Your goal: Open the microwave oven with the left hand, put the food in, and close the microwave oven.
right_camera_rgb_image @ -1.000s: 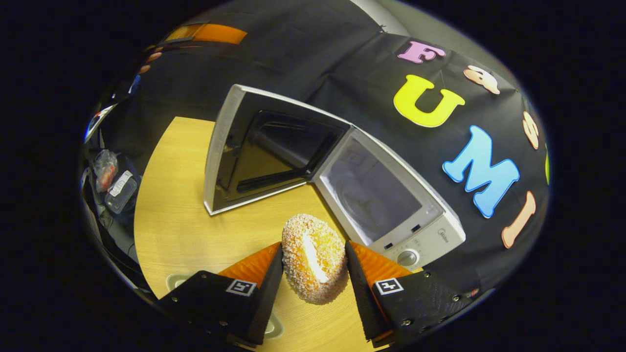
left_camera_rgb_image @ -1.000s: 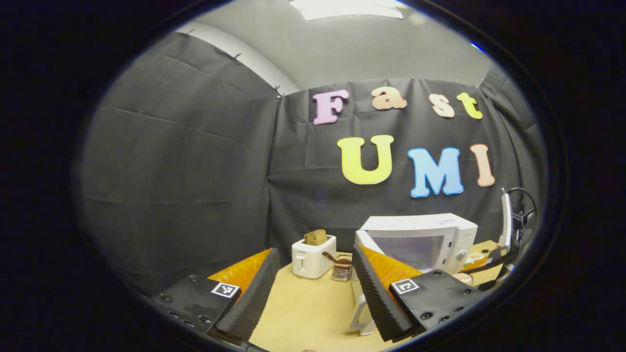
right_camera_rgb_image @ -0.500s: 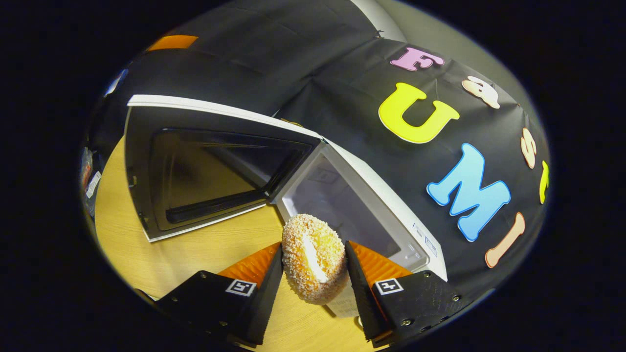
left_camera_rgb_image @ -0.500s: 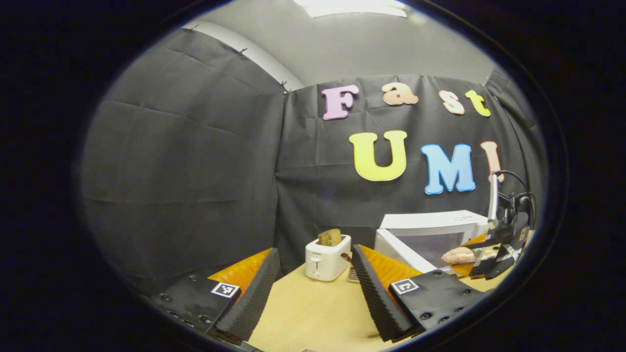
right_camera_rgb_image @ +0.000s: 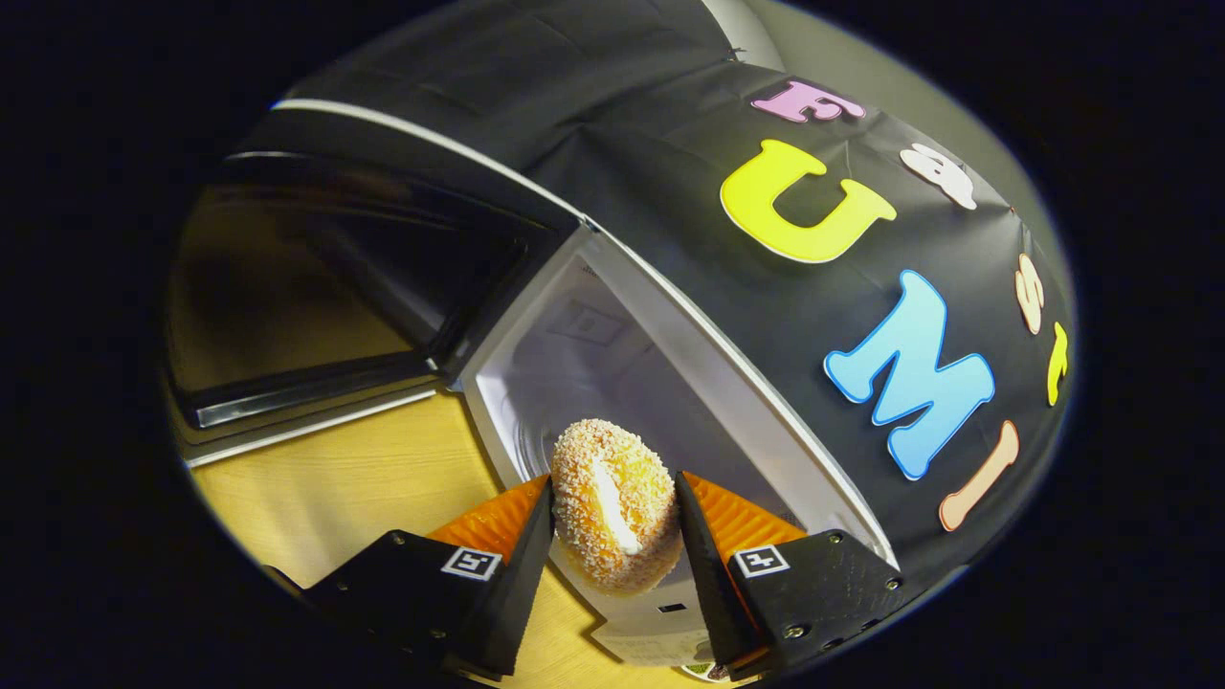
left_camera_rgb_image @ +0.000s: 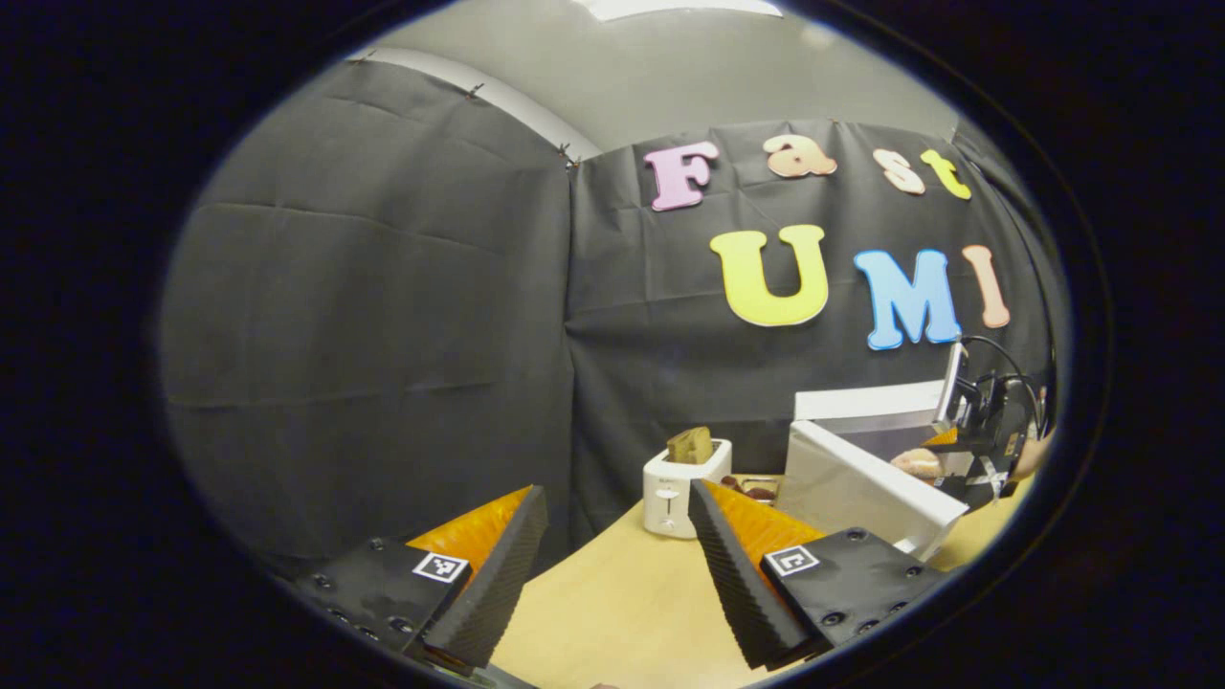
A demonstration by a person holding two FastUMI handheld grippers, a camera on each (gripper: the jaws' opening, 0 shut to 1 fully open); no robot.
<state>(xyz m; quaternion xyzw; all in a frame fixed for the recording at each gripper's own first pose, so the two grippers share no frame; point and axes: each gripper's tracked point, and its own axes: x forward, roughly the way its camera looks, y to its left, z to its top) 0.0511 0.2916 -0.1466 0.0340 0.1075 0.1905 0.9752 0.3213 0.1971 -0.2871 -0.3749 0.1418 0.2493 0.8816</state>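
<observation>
In the left gripper view, my left gripper (left_camera_rgb_image: 612,565) hangs above the pale wooden table (left_camera_rgb_image: 612,612), its jaws spread apart and holding nothing. Far to the right stands the white box-shaped microwave oven (left_camera_rgb_image: 866,402), its white door (left_camera_rgb_image: 861,488) swung open. A small white toaster (left_camera_rgb_image: 675,488) stands left of it.

In the right gripper view, my right gripper (right_camera_rgb_image: 612,536) grasps the round crumb-coated bun (right_camera_rgb_image: 612,502), both fingers pressing its sides, right at the mouth of the oven's white cavity (right_camera_rgb_image: 612,364).

Creased black cloth walls (left_camera_rgb_image: 383,316) enclose the booth beneath a plain grey ceiling (left_camera_rgb_image: 689,72); a light wooden table (left_camera_rgb_image: 612,612) spreads below.
</observation>
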